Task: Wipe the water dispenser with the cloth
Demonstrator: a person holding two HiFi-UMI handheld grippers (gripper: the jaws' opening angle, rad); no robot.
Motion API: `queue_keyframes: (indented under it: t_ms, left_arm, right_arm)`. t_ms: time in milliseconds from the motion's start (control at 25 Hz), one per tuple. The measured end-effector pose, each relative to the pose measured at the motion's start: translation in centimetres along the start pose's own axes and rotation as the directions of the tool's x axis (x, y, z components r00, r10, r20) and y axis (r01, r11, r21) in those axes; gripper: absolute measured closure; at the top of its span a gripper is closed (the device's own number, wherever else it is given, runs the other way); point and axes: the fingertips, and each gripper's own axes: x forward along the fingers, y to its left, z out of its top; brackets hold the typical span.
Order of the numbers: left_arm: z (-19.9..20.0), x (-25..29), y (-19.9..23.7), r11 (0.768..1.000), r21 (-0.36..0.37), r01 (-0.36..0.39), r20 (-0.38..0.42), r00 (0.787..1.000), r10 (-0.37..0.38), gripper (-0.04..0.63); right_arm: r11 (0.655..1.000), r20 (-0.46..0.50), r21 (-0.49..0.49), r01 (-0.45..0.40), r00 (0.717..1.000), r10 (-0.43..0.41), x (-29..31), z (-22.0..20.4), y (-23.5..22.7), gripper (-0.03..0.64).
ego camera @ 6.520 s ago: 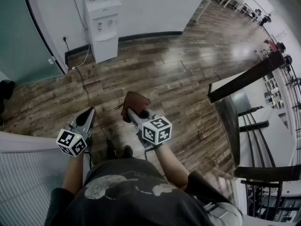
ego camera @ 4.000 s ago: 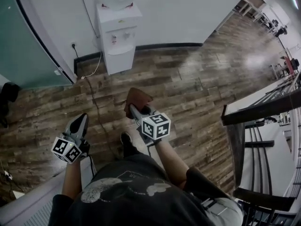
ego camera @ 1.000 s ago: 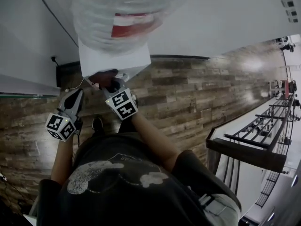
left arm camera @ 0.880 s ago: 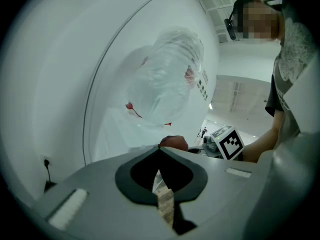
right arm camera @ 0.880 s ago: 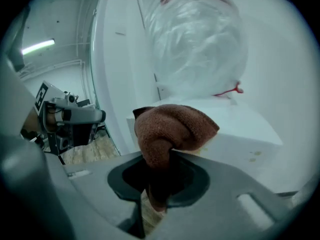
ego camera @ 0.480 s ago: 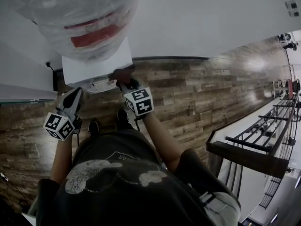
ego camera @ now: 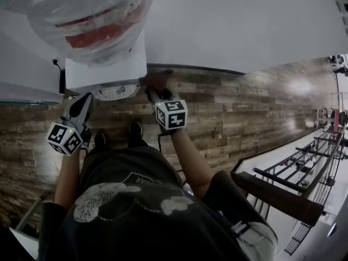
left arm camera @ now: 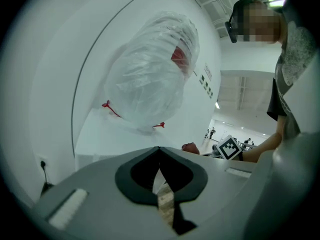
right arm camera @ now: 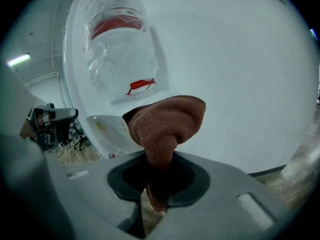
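Apparently wiping step in hand. Right tool (right arm camera: 158,186) clamped on brown cloth (right arm camera: 167,121), cloth bunched ahead of jaws, held at right front edge of water dispenser (ego camera: 106,69); contact with white casing not certain. Left tool (left arm camera: 160,176) had jaws together, nothing between, hanging near dispenser front on left side. Plastic-wrapped bottle (ego camera: 87,15) sat on top. Next move likely called for pressing cloth onto casing and sweeping across, steering clear of bottle.

Dark grey short-sleeved T-shirt (ego camera: 152,211), pale print; black shoes (ego camera: 135,129); left hand-held gripper (ego camera: 86,100), right hand-held gripper (ego camera: 151,91): grey, black-and-white marker cubes.
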Motion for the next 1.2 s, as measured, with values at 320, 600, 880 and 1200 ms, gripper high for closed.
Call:
queue_keyframes:
  t_ms: [320,600,880,1200]
  left_arm:
    - [-0.9,-5.1,2.6,0.998,-0.023,-0.056,0.009,0.998,0.056,0.586]
    - [0.2,-11.9,8.2,0.999,-0.021,-0.028,0.012,1.0,0.029,0.587]
    - [-0.9,-16.1,10.6,0.991,-0.006,0.133,-0.047,0.99,-0.133,0.586]
    - [-2.3,-17.4,11.9,0.978,-0.027,0.207,-0.072,0.975,-0.208,0.586]
  right_arm:
    - [0.996,-0.045,-0.063,-0.064,0.997,0.061,-0.9,-1.1,5.3,0.557]
    - [0.99,0.058,-0.116,-0.078,0.995,0.085,-2.0,3.3,16.4,0.557]
    - [0.988,0.102,-0.142,-0.067,0.991,0.082,2.9,4.7,27.5,0.557]
    - [0.985,0.061,-0.162,-0.063,0.995,0.073,9.0,4.4,31.0,0.557]
